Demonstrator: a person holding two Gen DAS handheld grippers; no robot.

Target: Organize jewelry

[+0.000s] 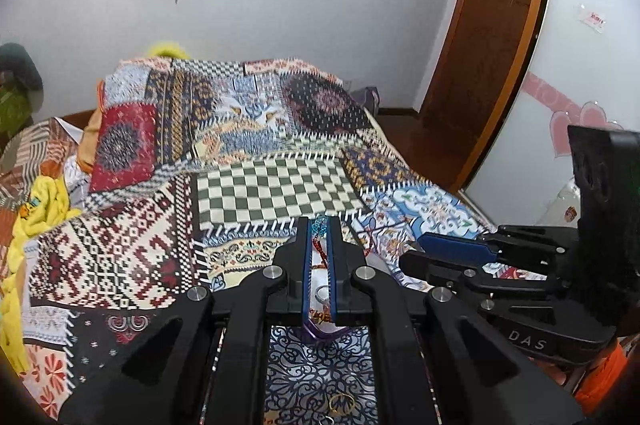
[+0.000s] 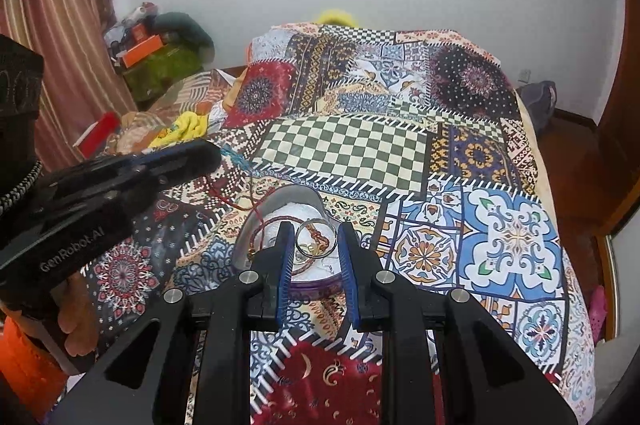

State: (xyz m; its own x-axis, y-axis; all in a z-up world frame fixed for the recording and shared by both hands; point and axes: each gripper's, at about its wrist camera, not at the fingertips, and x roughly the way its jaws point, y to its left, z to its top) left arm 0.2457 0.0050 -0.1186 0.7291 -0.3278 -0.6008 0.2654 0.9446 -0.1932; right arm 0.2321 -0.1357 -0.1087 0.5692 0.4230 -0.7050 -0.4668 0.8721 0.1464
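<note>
Two grippers are busy: the left gripper [image 1: 319, 237] is pinched nearly shut on a beaded cord [image 1: 319, 225], the right gripper [image 2: 315, 239] is clamped on a ring [image 2: 316, 237], both over the dish [image 2: 280, 201] on the bed [image 2: 512, 237]. Cord should be lowered in slowly so nothing gets tangled.

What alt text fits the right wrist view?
The right gripper holds a silver ring over a clear heart-shaped jewelry box on a patchwork bedspread. The left gripper, left of it, pinches a red cord bracelet trailing into the box.
</note>
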